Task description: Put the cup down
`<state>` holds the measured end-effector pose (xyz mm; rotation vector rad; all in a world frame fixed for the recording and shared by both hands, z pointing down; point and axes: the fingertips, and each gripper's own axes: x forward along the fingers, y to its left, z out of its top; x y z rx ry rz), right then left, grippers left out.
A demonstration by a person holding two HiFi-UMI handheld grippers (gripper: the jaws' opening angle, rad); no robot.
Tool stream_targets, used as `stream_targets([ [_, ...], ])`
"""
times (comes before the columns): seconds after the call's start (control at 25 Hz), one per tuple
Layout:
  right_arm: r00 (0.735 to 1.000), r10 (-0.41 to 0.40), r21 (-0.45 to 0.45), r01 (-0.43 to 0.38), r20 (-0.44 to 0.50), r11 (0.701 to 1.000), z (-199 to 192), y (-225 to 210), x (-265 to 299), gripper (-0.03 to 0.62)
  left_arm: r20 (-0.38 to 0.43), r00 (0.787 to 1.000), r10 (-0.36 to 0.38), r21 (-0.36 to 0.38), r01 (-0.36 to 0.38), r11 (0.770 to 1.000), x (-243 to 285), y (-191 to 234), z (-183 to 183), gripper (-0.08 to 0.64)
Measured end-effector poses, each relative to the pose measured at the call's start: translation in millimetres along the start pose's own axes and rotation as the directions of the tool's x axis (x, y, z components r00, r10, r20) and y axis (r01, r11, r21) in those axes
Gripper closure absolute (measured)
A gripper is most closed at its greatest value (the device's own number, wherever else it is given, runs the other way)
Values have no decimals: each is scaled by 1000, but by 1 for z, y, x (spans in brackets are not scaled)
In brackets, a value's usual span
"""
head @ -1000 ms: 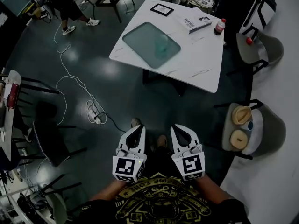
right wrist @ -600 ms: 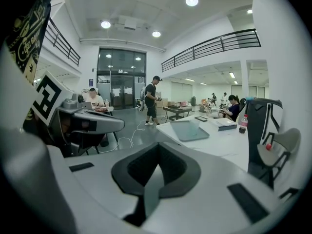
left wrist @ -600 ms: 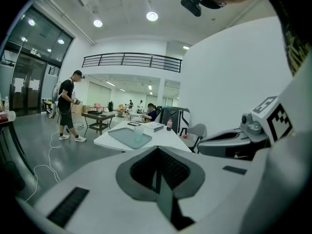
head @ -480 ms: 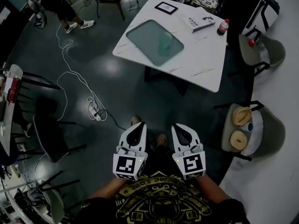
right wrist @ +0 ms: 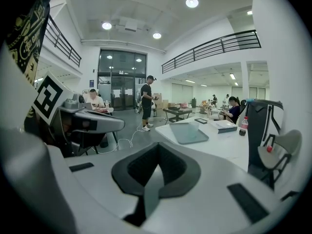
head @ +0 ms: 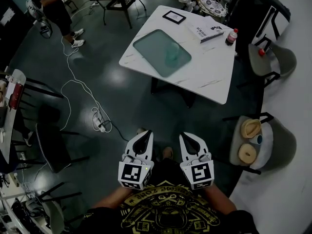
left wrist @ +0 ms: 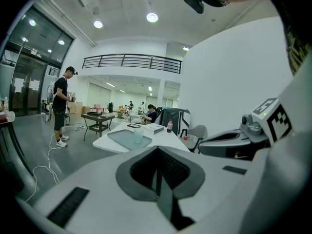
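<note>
Cup (head: 171, 56): head view; upright on the green tray (head: 152, 45), toward the tray's 4 o'clock side; at 12 o'clock from both grippers and well apart from them; gripped by neither.
Table (head: 209, 72): white, in the upper middle of the picture; carries the tray, a dark frame (head: 174, 17) at its 12 o'clock corner, a book (head: 207, 30) at 1 o'clock and a red-capped bottle (head: 230, 36) at its 2 o'clock edge.
Left gripper (head: 145, 134): at 6 o'clock in the picture, pointing toward 12, above the dark floor (head: 122, 101); marker cube at its near end.
Right gripper (head: 188, 136): just beside the left one, at its 3 o'clock, on the same heading.
Chair (head: 282, 143): grey, at 3 o'clock from the right gripper.
Cable (head: 68, 77): white, looped on the floor at 10 o'clock from the grippers.
Person (head: 48, 4): standing at the 11 o'clock corner.
Left gripper view, jaws: pressed together, nothing between them.
Left gripper view, cup: pale and small, at 11 o'clock above the closed tips, on the tray on the far table; bottle at 1 o'clock of it.
Left gripper view, neighbour: right gripper at 3 o'clock, marker cube raised at 2 o'clock.
Right gripper view, jaws: pressed together, nothing pinched.
Right gripper view, cup: faint, on the tray's far end at 1 o'clock above the tips, well apart from them; bottle at 2 o'clock.
Right gripper view, neighbour: left gripper at 9 o'clock; standing person at 12 o'clock, far off.
</note>
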<state>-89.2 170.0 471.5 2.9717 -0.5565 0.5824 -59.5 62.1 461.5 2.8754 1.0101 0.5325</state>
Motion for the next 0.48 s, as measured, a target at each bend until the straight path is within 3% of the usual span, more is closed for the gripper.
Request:
stream_targets([
  [0.48,1000,9,-10,-9,9,1000,4,-10,-4,588,8,1000,-3,17,3,1000,6,-10,8,552],
])
